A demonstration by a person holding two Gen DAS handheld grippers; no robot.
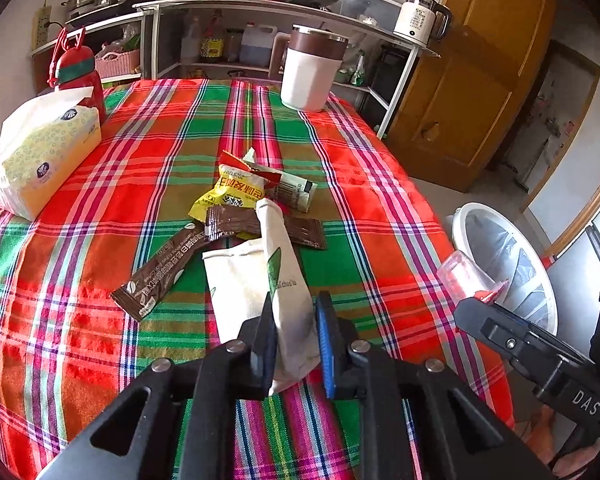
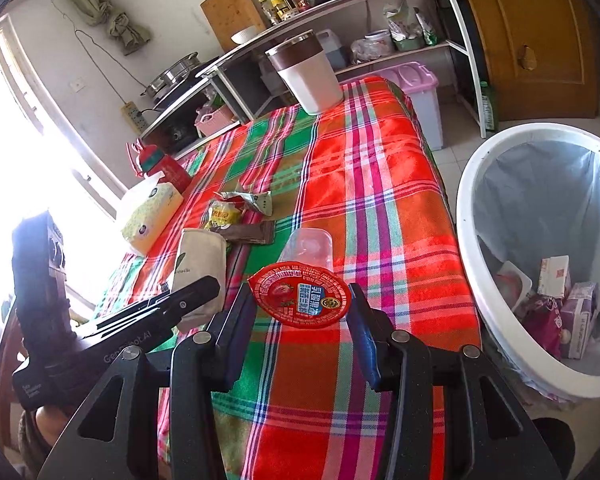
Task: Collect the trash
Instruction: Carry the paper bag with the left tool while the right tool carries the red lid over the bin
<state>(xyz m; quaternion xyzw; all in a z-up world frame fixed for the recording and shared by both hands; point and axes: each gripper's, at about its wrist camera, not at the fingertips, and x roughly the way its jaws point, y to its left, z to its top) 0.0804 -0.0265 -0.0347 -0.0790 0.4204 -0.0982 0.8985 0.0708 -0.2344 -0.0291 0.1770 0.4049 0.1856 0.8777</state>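
Left gripper clamped on white paper cup, crushed flat between the pads, lifted above plaid tablecloth near the wrapper pile. Right gripper closed on clear jelly cup, red lid facing camera, held over table edge beside white trash bin; other discarded packets visible inside bin.

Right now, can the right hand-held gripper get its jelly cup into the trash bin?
Probably yes. The right hand-held gripper holds the jelly cup above the table edge, and the white trash bin stands open just to its right with nothing visible between them.
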